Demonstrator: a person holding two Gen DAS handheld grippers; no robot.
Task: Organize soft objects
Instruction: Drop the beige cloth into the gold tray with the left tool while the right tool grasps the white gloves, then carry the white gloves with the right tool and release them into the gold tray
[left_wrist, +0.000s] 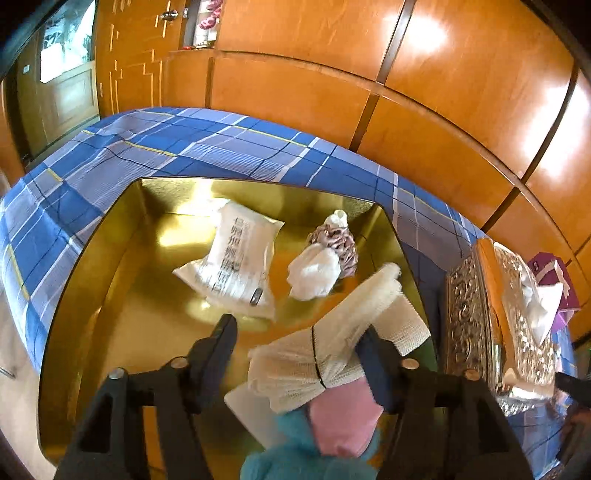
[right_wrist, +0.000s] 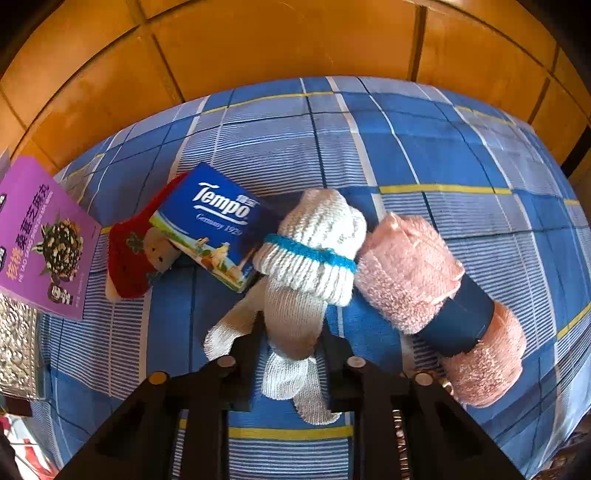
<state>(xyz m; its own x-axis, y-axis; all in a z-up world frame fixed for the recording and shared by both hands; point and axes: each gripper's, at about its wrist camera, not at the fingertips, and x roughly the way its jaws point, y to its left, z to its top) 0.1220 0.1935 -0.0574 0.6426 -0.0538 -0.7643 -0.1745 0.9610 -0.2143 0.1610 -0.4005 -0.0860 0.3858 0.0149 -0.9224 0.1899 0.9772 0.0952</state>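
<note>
Left gripper (left_wrist: 295, 354): jaws apart over the shiny gold box (left_wrist: 92, 295), so the white net cloth roll (left_wrist: 332, 332) drops in.
Right gripper (right_wrist: 290, 354): squeezing the white knitted glove (right_wrist: 295, 314) on the blue checked bed (right_wrist: 424, 155), ready to lift.

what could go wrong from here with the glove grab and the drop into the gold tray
1. The right gripper pinches only the fingers of the white knit glove; the bulky cuff end could sag and slip free, or drag the pink rolled towel touching it.
2. The left gripper stands open over the gold tray, but the mesh cloth bundle lies against one finger and might snag on withdrawal.
</note>
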